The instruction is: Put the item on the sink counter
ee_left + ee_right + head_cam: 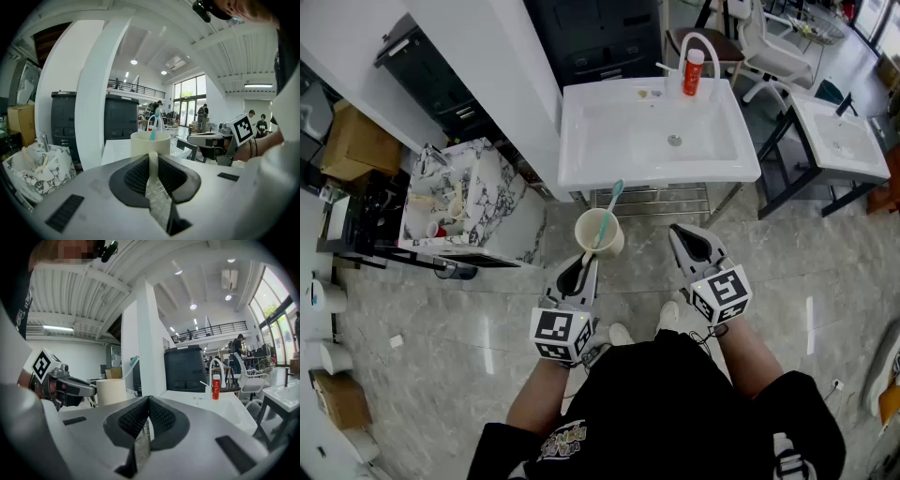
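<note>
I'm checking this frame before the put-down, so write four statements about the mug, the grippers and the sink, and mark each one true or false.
1. The left gripper is shut on the handle of the cream mug. True.
2. The mug already stands on the counter of the white sink. False: it is held in the air in front of the sink, short of its front edge.
3. A teal toothbrush stands in the mug. True.
4. The right gripper holds the red bottle. False: its jaws are together with nothing between them, and the bottle stands upright on the sink counter beside the faucet.
</note>
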Tool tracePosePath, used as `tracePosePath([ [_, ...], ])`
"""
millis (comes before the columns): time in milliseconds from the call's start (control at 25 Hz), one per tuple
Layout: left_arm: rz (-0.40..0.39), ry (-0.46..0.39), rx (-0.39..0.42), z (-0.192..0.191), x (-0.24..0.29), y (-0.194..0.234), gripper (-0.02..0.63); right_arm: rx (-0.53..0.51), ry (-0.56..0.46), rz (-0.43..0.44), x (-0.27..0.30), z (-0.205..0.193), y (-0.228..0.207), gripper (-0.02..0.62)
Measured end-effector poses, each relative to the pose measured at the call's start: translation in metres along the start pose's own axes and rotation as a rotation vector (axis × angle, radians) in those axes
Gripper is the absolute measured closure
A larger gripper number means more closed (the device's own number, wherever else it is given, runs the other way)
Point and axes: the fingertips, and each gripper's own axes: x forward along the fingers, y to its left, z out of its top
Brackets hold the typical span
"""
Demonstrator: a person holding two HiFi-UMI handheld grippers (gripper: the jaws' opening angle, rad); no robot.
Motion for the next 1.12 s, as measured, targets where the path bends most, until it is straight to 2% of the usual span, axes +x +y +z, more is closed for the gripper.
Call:
tracePosePath([
  [680,0.002,-0.01,-0.009,0.001,-0.006,0.008,0.56,-0.015,0.003,0.01,0.006,0.002,0.01,0.541],
  [1120,0.008,-0.012,-0.004,-0.005,-0.024,0.035,0.561,-0.013,0.006,0.017,0.026,0.003,0.033,0.541],
])
